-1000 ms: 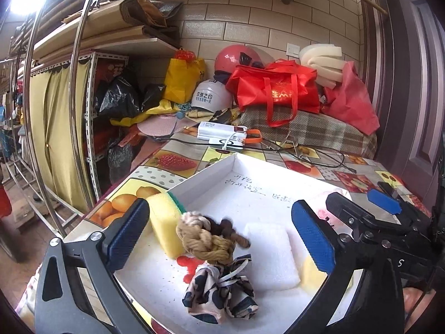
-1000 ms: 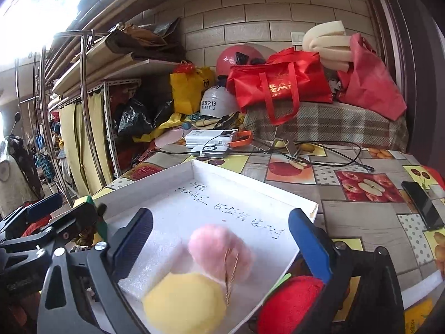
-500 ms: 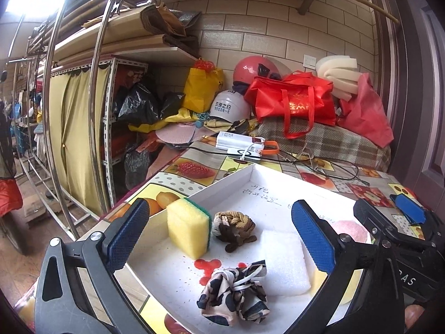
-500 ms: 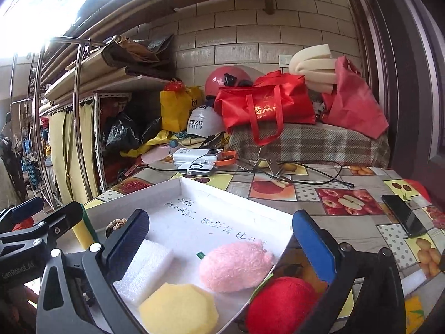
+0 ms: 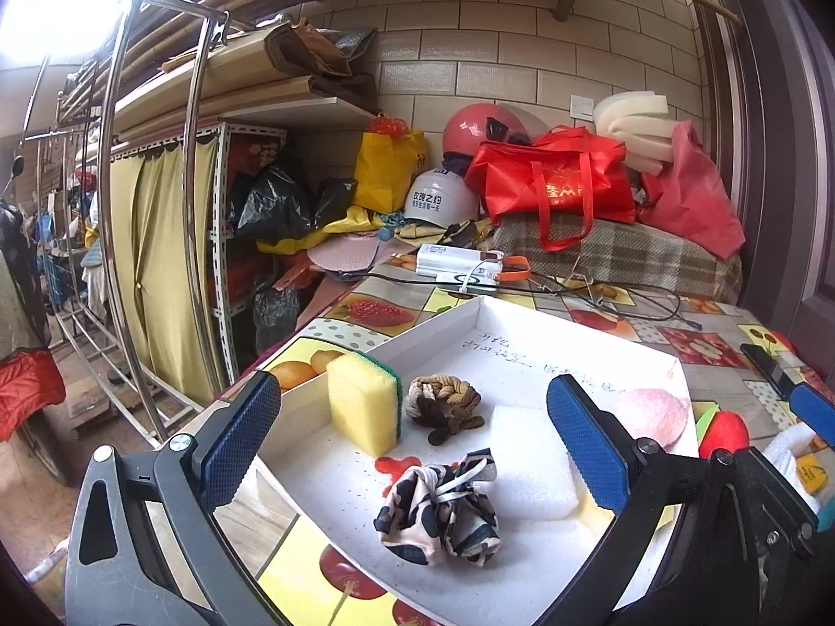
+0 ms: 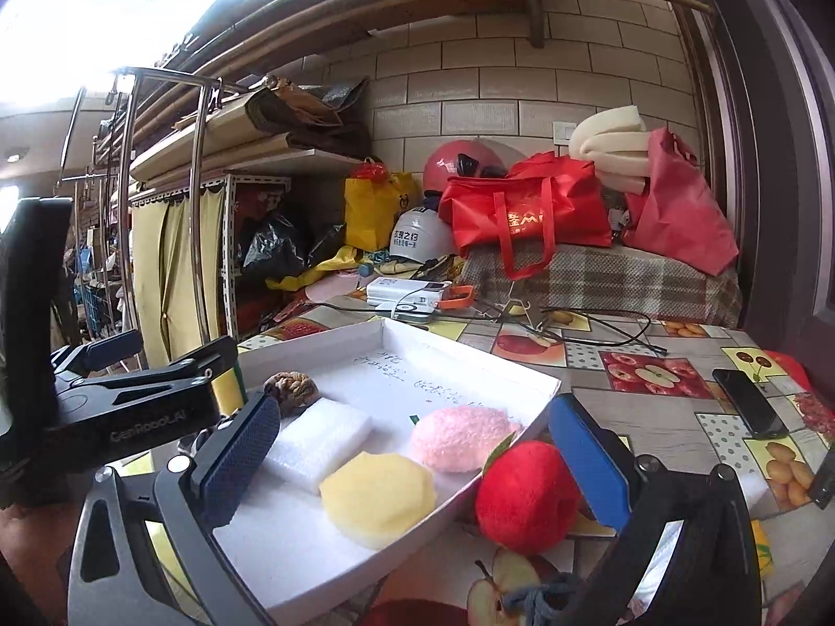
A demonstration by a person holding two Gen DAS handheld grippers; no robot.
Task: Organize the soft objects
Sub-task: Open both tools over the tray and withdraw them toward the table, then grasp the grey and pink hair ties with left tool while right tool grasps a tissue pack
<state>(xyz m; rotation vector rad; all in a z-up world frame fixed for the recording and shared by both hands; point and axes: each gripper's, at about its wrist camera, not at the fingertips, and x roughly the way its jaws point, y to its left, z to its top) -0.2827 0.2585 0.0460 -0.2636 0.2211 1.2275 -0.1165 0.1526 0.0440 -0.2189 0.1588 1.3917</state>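
Observation:
A white tray [image 5: 433, 331] holds a yellow-green sponge [image 5: 364, 403], a brown knotted rope toy [image 5: 443, 403], a white foam block [image 5: 527, 461], a spotted cloth bundle [image 5: 438, 511] and a pink fluffy pad [image 5: 652, 413]. The right wrist view shows the tray [image 6: 459, 349] with the foam block [image 6: 318, 441], pink pad [image 6: 459, 435] and a yellow foam piece [image 6: 378, 498]. A red plush apple [image 6: 524, 495] sits just outside the tray's right edge. My left gripper [image 5: 412, 446] is open and empty above the tray. My right gripper [image 6: 412, 461] is open and empty.
A black phone [image 6: 749, 409] lies on the fruit-print tablecloth at right. Cables [image 6: 600, 326], a white power bank [image 6: 404, 292], red bags [image 6: 522, 208] and helmets [image 6: 417, 240] crowd the back. A metal rack [image 5: 156, 208] and shelves stand to the left.
Both grippers have pulled back and up from the tray. The brown rope toy, close between the left fingers a second ago, now lies in the tray beside the sponge.

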